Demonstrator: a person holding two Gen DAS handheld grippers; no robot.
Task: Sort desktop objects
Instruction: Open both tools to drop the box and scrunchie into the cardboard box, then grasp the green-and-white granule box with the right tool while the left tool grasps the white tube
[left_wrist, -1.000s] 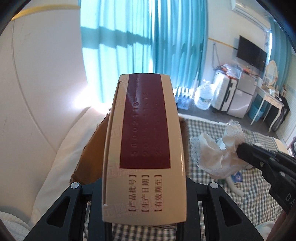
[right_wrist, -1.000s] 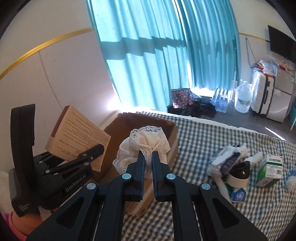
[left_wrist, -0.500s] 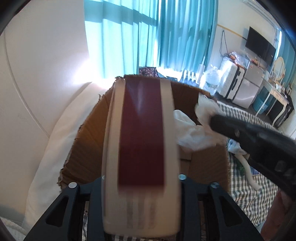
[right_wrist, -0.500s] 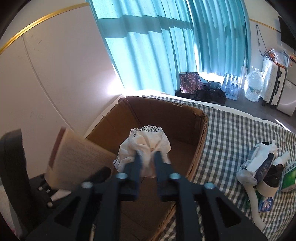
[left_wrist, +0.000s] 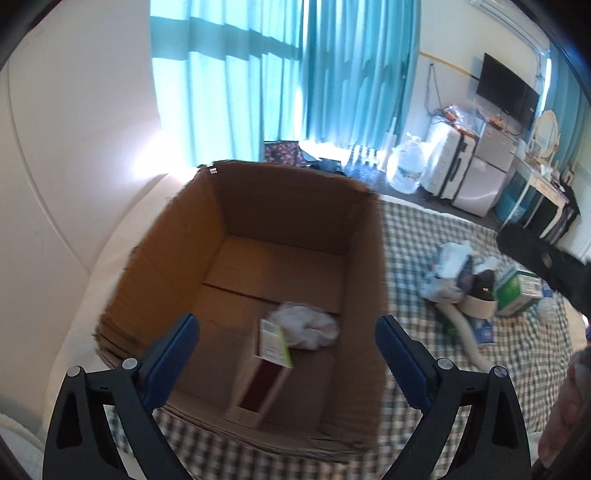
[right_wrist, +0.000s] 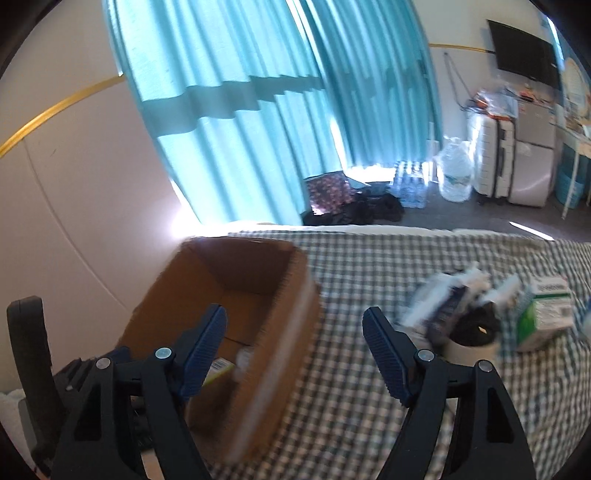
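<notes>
An open cardboard box stands on the checked cloth. Inside it lie a cream and maroon carton and a white lace cloth. My left gripper is open and empty above the box's near edge. My right gripper is open and empty, over the box's right wall. A pile of small items lies on the cloth to the right, with a green and white box beside it. The pile also shows in the left wrist view.
A white padded wall runs along the left of the box. Teal curtains, water bottles and a suitcase stand on the floor beyond. The other gripper's body reaches in at the right of the left wrist view.
Both grippers have opened. The carton and the lace cloth have dropped into the box. The right gripper has swung right, away from the box's middle.
</notes>
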